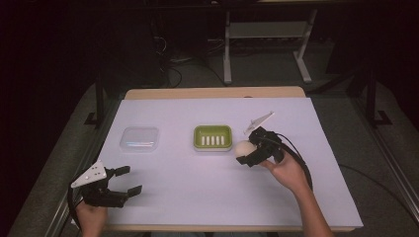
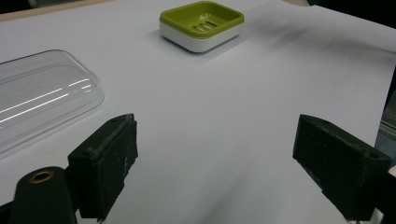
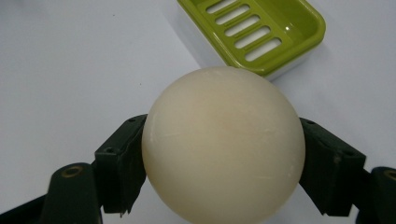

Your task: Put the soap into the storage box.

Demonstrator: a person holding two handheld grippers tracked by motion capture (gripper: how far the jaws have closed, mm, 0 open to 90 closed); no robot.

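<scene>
A round cream soap ball (image 1: 243,148) (image 3: 223,144) is clamped between the two black jaws of my right gripper (image 1: 248,150) (image 3: 223,163), just right of a green slotted soap dish (image 1: 213,137) (image 3: 261,32) with a white base (image 2: 201,24). The ball hangs a little above the white sheet, beside the dish and not over it. My left gripper (image 1: 126,180) (image 2: 215,172) stands open near the front left edge, nothing between its jaws.
A clear plastic lid (image 1: 140,138) (image 2: 37,98) lies on the white sheet (image 1: 197,182) left of the dish. The wooden table edge (image 1: 212,93) shows at the back. Beyond it stand a metal frame (image 1: 267,44) and cables on the floor.
</scene>
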